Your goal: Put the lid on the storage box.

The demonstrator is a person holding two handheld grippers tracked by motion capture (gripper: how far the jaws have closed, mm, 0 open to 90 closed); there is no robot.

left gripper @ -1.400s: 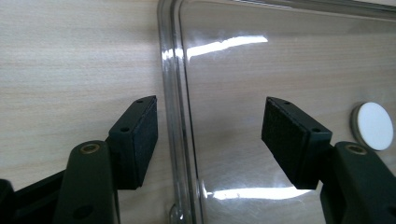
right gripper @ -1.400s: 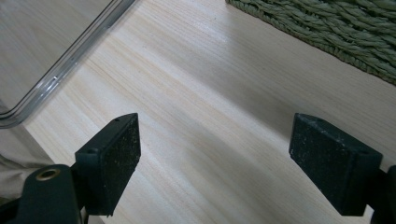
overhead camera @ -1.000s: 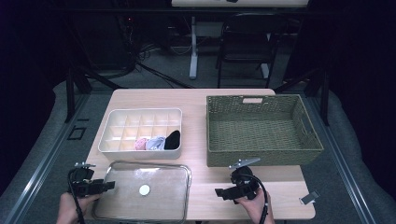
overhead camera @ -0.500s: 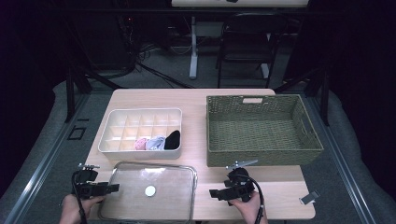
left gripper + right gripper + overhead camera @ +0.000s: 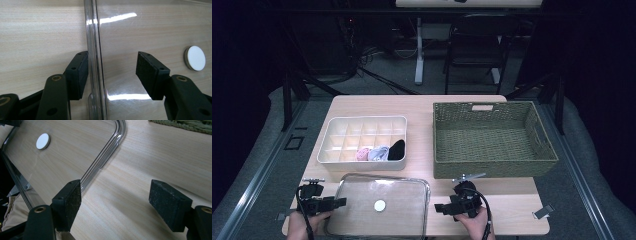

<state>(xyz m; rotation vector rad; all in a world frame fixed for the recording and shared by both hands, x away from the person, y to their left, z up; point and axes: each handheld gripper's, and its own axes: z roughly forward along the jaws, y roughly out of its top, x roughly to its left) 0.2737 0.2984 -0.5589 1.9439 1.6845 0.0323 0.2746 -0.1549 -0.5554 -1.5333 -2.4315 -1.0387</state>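
Pads of the left tool (image 5: pixel 112 72) stand apart astride the left rim of the clear lid (image 5: pixel 379 187), one pad just beside the rim, neither pressing. The right tool (image 5: pixel 116 202), whose jaws have just been closing, gapes over bare worktop (image 5: pixel 155 157) beside the lid's right rim, nothing between. The lid lies flat at the near edge, before the white divided box (image 5: pixel 362 131). Judged step: getting hold of both rims. Next, the right tool must slide onto its rim, then both pinch.
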